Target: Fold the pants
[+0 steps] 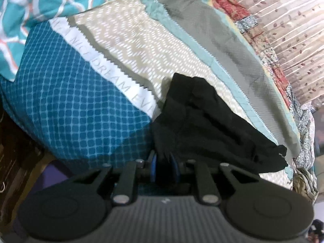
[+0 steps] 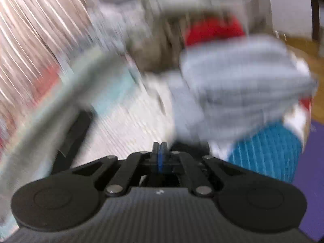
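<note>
Black pants (image 1: 204, 125) lie bunched on the beige dotted bedspread (image 1: 131, 46), stretching from the middle toward the right edge of the bed. My left gripper (image 1: 164, 163) is shut on the near edge of the pants, with black cloth pinched between its blue pads (image 1: 154, 167). The right wrist view is badly blurred. In it my right gripper (image 2: 160, 148) is shut, its fingers pressed together with nothing visible between them. A dark strip (image 2: 75, 133), possibly part of the pants, lies to its left on the bed.
The bed carries a blue checked cover (image 1: 60, 101), a grey band (image 1: 212, 30) and a teal patterned quilt (image 1: 40, 0). A leaf-print curtain (image 1: 293, 30) hangs behind. A grey striped garment (image 2: 243, 91) and something red (image 2: 214, 30) lie ahead of the right gripper.
</note>
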Action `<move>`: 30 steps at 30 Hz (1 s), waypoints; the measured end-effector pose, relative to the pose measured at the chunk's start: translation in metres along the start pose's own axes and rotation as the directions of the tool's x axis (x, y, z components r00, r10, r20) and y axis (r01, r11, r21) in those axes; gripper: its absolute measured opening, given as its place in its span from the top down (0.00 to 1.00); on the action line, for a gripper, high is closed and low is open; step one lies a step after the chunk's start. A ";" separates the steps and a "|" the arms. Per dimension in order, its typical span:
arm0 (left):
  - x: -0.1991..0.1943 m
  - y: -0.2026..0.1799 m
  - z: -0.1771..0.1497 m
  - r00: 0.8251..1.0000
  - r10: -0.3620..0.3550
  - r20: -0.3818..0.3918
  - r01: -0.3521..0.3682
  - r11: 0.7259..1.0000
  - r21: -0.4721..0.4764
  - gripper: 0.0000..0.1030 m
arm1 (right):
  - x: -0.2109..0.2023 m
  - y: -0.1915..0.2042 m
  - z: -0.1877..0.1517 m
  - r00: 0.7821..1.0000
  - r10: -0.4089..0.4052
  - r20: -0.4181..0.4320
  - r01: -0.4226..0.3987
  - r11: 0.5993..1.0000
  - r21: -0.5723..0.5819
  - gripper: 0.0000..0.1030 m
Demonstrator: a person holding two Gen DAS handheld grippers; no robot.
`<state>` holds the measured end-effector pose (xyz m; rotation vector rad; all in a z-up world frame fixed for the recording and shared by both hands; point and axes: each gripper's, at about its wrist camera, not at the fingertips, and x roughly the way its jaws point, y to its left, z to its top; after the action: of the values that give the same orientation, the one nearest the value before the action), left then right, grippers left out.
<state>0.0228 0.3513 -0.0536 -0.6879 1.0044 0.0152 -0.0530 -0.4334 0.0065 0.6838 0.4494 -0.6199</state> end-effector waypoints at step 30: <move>0.004 0.005 -0.003 1.000 -0.024 0.012 0.025 0.999 -0.046 0.85 | 0.007 -0.014 0.004 0.982 0.180 -0.064 -0.159 0.955 0.252 0.97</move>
<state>0.0209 0.3522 -0.0605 -0.7418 0.9871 0.0214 -0.0562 -0.4478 -0.0009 0.9784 0.3921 -0.4884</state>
